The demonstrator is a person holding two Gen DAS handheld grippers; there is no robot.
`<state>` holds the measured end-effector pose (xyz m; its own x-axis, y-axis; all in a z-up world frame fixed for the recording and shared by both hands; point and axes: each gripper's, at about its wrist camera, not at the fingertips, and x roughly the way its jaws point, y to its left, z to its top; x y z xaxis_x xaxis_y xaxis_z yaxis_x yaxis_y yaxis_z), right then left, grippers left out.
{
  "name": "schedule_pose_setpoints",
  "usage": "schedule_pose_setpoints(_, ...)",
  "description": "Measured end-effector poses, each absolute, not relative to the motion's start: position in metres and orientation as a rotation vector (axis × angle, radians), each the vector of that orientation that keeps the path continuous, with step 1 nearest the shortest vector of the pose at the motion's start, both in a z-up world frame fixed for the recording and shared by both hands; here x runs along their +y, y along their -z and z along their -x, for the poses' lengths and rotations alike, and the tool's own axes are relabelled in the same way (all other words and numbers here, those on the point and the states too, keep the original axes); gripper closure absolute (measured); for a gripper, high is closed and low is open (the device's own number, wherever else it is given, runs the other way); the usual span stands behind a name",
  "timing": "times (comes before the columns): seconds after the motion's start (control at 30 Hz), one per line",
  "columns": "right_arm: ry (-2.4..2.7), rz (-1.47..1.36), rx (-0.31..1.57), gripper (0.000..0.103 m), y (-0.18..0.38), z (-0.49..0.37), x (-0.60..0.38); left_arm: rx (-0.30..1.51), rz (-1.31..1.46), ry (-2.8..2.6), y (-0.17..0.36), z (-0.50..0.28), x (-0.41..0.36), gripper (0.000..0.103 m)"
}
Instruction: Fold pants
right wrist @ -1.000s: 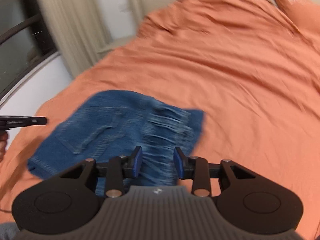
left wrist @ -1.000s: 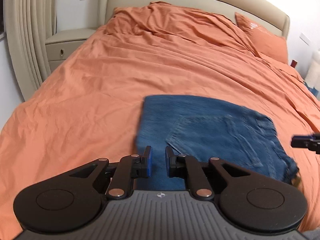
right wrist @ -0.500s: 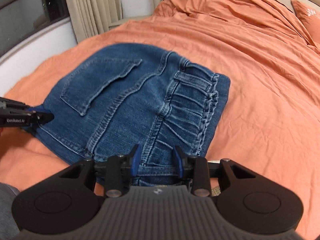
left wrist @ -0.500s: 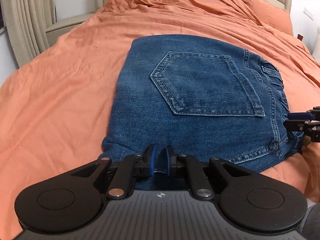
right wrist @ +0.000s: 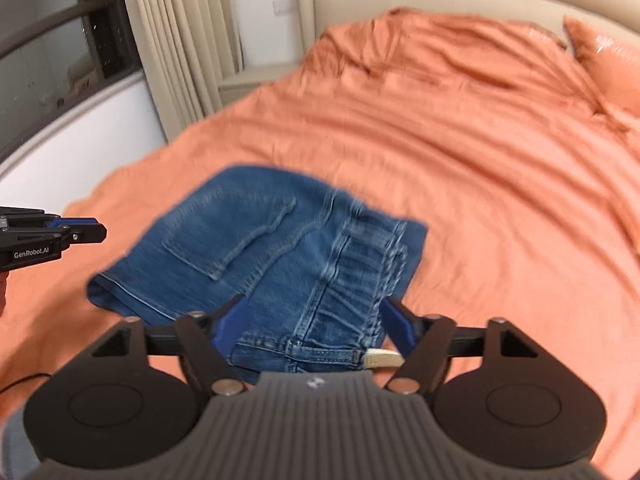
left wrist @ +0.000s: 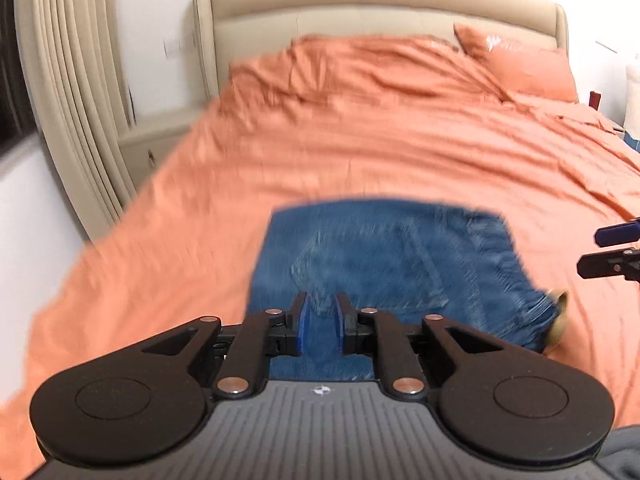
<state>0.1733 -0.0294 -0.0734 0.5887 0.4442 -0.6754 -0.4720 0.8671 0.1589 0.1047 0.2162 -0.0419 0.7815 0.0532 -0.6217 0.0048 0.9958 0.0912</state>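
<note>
**One folded bundle on the bed, both grippers letting go**

One compact rectangle of denim is what you have: the pants (right wrist: 280,256) lie folded on the orange bedspread (right wrist: 480,168), back pocket facing up and the gathered waistband toward your right. A pale tag or label pokes out at the near right corner. The layers look stacked fairly squarely, though blur hides how well the edges line up.

Your right gripper (right wrist: 316,326) has just been opening; its fingers now stand wide apart above the near waistband corner, with cloth showing between them but neither pad pressing on it. Your left gripper (left wrist: 320,322) has just been opening too, only slightly: its fingers are a narrow gap apart and the denim behind that gap appears to lie free on the bed, not pinched.

Judging by this, the folding itself looks done or nearly so. What may remain is a last smoothing of that right corner, where the hem bunches a little, and drawing both grippers clear.

Beyond the bundle are the rumpled duvet, a pillow (left wrist: 520,68), the padded headboard (left wrist: 380,8) and the curtains (right wrist: 180,40).
</note>
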Motion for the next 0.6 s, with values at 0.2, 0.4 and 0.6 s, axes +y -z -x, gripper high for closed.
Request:
schedule_pose_setpoints(0.2,-0.479,0.032,0.605,0.022,0.011,-0.111,-0.054,0.505,-0.121,-0.058,-0.019,-0.057,0.180,0.029)
schedule_pose_setpoints(0.4,-0.379,-0.011,0.456,0.021,-0.019,-0.043,-0.078,0.415,-0.084,-0.084,-0.046,-0.009,0.150,0.009)
schedule_pose_setpoints(0.6,-0.323,-0.028,0.425,0.021,-0.016,0.004,-0.083,0.401,-0.065,-0.174,-0.034,0.019,0.127,0.005)
